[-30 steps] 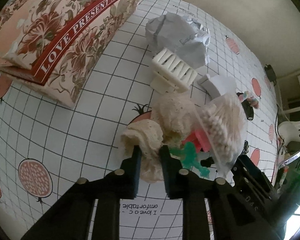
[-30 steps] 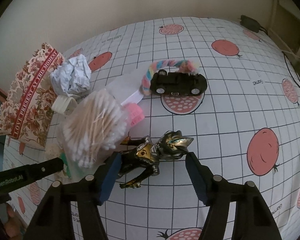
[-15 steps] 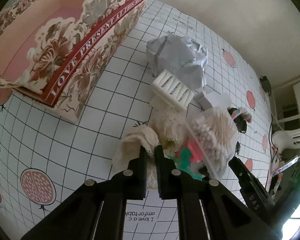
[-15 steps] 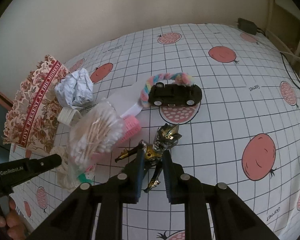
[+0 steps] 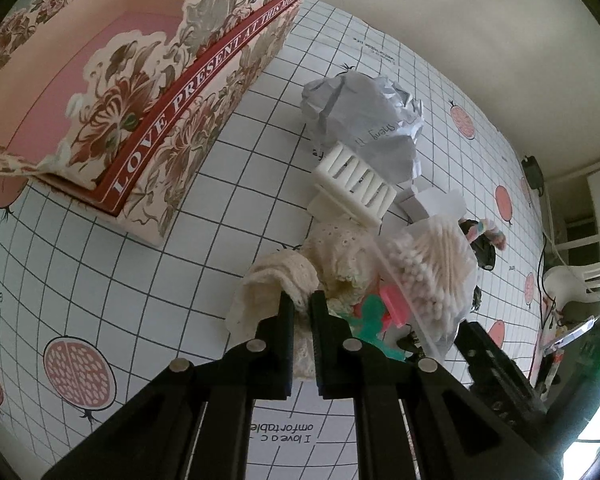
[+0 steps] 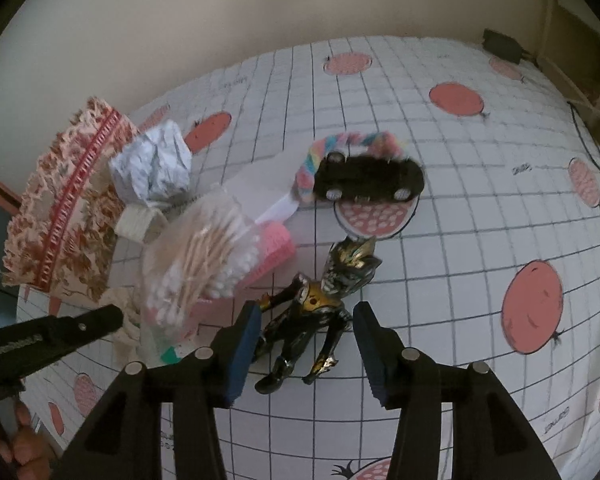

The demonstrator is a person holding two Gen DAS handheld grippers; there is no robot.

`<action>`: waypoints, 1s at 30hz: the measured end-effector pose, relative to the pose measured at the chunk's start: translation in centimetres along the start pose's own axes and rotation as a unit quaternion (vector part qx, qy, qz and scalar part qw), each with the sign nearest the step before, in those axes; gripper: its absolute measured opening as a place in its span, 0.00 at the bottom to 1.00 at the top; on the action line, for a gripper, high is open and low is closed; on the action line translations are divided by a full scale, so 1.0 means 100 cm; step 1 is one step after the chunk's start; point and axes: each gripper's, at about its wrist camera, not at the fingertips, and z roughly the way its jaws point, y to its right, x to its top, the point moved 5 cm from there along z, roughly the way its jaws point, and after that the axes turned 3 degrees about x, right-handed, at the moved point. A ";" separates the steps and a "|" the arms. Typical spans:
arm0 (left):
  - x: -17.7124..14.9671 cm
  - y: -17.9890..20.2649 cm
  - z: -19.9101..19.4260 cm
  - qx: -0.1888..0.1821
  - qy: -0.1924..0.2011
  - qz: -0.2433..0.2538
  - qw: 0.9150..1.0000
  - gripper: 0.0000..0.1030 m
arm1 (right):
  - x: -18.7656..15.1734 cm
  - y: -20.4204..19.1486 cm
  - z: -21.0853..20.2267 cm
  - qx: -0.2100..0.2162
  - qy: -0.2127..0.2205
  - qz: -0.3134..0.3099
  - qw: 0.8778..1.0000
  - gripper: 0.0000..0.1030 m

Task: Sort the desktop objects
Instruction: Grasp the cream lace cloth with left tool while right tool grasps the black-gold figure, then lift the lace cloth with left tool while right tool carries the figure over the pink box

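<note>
From the left wrist, our left claw (image 5: 300,300) is squeezed tight on a fold of the cream lace cloth (image 5: 272,280). The rest of that cloth lies under the pile just beyond the claw: the bag of cotton swabs (image 5: 432,264), a green plastic piece (image 5: 372,316) and a pink thing (image 5: 396,304) all touch it. If we pull the cloth away, we think these may get dragged along or tip over. A white comb-like piece (image 5: 352,176) and a crumpled paper ball (image 5: 364,120) sit farther ahead, and the flowery box (image 5: 140,120) stands open, up and to the left of the claw, with bare table (image 5: 100,280) between.

From the right wrist, our right claw (image 6: 304,344) is opening, its blue pads on both sides of the toy figure (image 6: 312,308) but not pressing it. The figure lies on the table, so it may slip out if we lift now. The swab bag sits close on the left. The black toy car (image 6: 368,180) and a pastel fuzzy rope (image 6: 340,148) lie farther ahead.
</note>
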 end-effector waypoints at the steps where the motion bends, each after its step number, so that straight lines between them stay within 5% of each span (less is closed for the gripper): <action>1: 0.000 0.000 0.000 0.000 0.000 -0.001 1.000 0.08 | -0.001 -0.001 0.003 0.001 -0.004 0.001 1.000 0.52; 8: -0.001 -0.008 -0.004 0.002 -0.004 -0.003 1.000 0.08 | -0.002 -0.003 0.017 -0.008 -0.012 0.009 1.000 0.53; 13: -0.003 -0.010 -0.005 0.006 -0.001 -0.017 1.000 0.08 | -0.005 -0.003 0.018 -0.025 -0.007 -0.001 1.000 0.42; 21: -0.004 -0.012 -0.005 0.005 -0.001 -0.018 1.000 0.08 | -0.009 0.009 0.013 -0.014 -0.006 0.021 1.000 0.39; 30: -0.004 -0.010 -0.008 0.000 0.005 -0.022 1.000 0.08 | 0.022 0.022 -0.034 -0.012 0.050 0.063 0.997 0.39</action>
